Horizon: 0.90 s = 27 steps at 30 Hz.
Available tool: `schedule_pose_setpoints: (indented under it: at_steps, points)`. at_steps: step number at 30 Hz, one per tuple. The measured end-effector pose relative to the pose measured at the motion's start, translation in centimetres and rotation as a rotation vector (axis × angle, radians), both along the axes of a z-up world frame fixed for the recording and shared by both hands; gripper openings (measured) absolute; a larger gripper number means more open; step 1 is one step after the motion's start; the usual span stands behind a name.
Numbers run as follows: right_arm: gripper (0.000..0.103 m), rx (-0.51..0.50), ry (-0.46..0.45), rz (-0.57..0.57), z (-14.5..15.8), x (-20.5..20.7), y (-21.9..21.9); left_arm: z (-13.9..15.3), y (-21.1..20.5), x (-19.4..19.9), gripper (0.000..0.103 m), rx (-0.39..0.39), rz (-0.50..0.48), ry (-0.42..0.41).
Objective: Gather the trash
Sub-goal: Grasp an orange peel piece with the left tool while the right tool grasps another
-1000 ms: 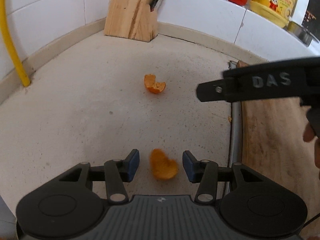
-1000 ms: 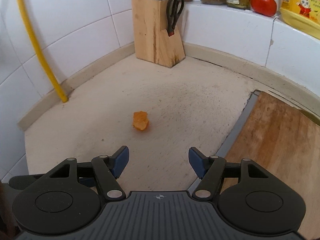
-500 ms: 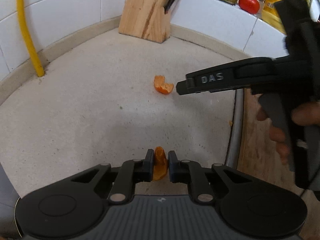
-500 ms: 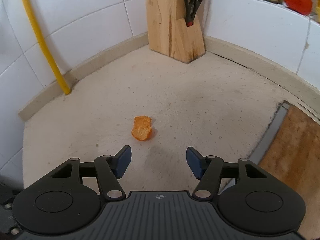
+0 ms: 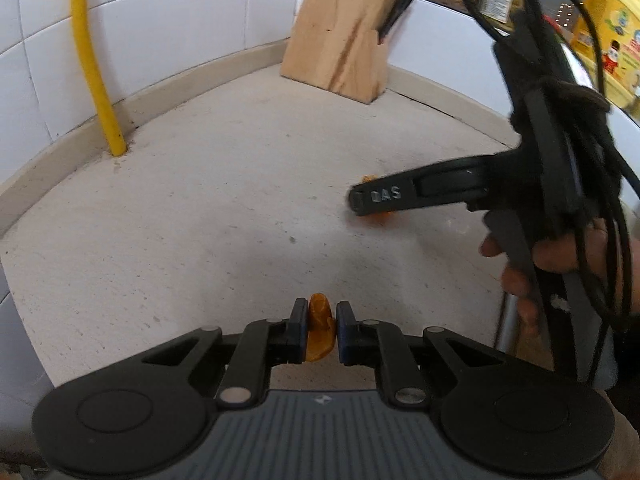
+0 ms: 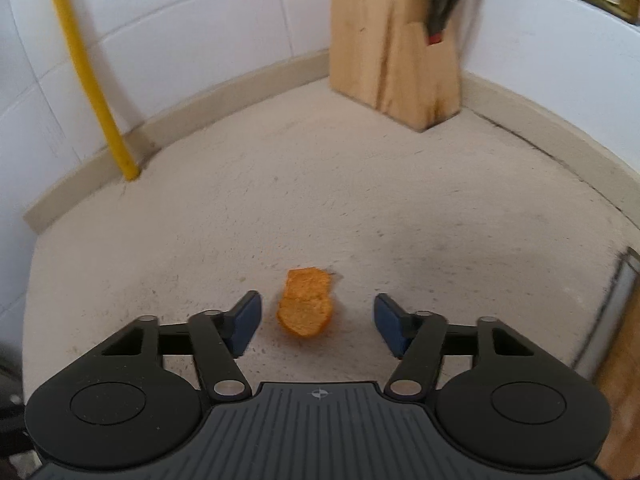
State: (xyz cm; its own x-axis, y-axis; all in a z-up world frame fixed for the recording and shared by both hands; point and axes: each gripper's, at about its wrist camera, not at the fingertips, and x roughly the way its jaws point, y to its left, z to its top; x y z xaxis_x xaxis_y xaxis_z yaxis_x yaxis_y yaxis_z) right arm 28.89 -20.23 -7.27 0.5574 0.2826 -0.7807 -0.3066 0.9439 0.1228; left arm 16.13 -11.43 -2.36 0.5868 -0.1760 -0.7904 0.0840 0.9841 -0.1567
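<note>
left gripper point(image 5: 319, 330): clamped on an orange peel piece point(image 5: 319, 328), low over the counter point(image 5: 200, 220)
right gripper point(image 6: 316, 322): spread wide, straddling a second peel piece point(image 6: 306, 307) lying on the counter

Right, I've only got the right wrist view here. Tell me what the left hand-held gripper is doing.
Observer: The left hand-held gripper is shut on an orange peel piece, pinched upright between its blue pads.
Operator: Confirm that's not the peel in front of me.
Observer: It isn't. The second peel lies flat on the countertop between the open fingers of the right hand-held gripper, not yet gripped.
Operator: Report anything behind my gripper.
Observer: The left wrist view shows a yellow oil bottle on the ledge to the right of the knife block.
</note>
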Motion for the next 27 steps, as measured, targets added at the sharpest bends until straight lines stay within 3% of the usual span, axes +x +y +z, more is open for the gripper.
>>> schedule_pose_setpoints:
  at_steps: [2,5,9,13,21,27]
  points:
    - [0.058,-0.034,-0.02,0.0,0.0,0.1,0.4,-0.1,0.3,0.3,0.009,-0.004,0.008,0.002]
    - [0.027,-0.027,-0.005,0.014,0.2,0.2,0.4,-0.3,0.5,0.5,0.009,-0.004,0.014,0.004]
    - [0.015,-0.048,-0.002,0.036,0.5,-0.4,0.3,-0.4,0.6,0.9,0.009,0.004,0.016,-0.003]
    - [0.012,0.007,0.025,0.031,0.8,-0.6,-0.7,-0.3,0.4,1.2,0.009,0.007,0.005,-0.014]
    - [0.011,0.054,-0.017,-0.008,3.1,-2.8,-3.5,0.7,-1.0,2.3,0.009,0.005,-0.048,-0.041]
    - [0.011,0.027,-0.054,-0.05,4.7,-4.0,-5.2,1.9,-2.7,3.7,0.009,0.016,-0.098,-0.066]
